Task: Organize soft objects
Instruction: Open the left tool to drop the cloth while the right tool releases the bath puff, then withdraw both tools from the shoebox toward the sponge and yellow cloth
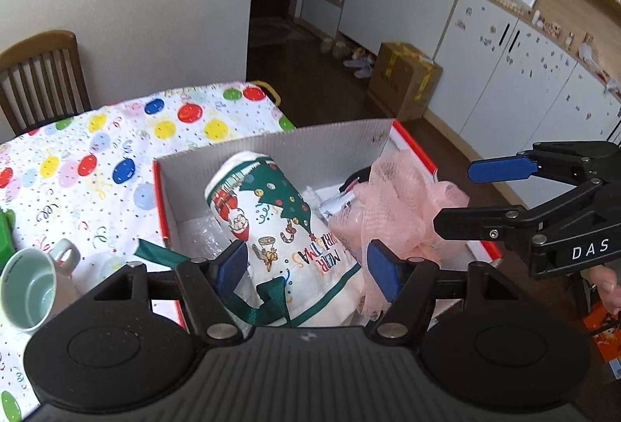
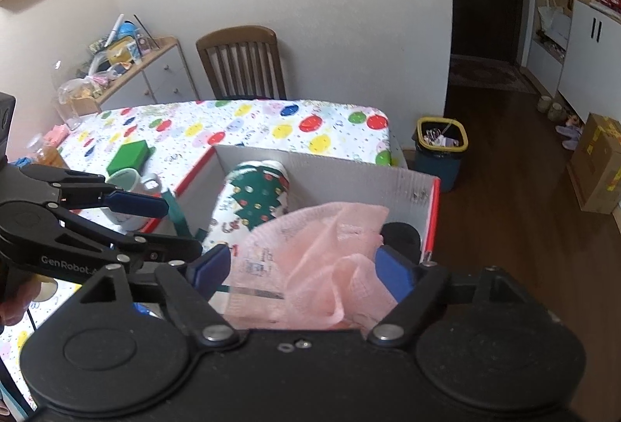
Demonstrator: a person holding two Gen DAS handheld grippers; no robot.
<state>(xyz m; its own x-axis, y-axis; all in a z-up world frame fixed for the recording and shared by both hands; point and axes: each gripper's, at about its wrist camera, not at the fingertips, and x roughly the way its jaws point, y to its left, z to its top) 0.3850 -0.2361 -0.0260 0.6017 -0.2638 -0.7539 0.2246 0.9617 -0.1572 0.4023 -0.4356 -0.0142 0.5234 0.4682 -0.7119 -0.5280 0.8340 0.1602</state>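
A grey cardboard box with red edges stands on the table. In it lie a rolled white Christmas cloth with a green tree print and a pink mesh fabric. My left gripper is open above the near end of the cloth, not holding it. My right gripper is open, its blue pads either side of the pink mesh. Each gripper shows in the other's view: the right, the left.
A white mug and a green block sit on the balloon-print tablecloth left of the box. A wooden chair stands behind the table. A bin and a cardboard carton are on the floor.
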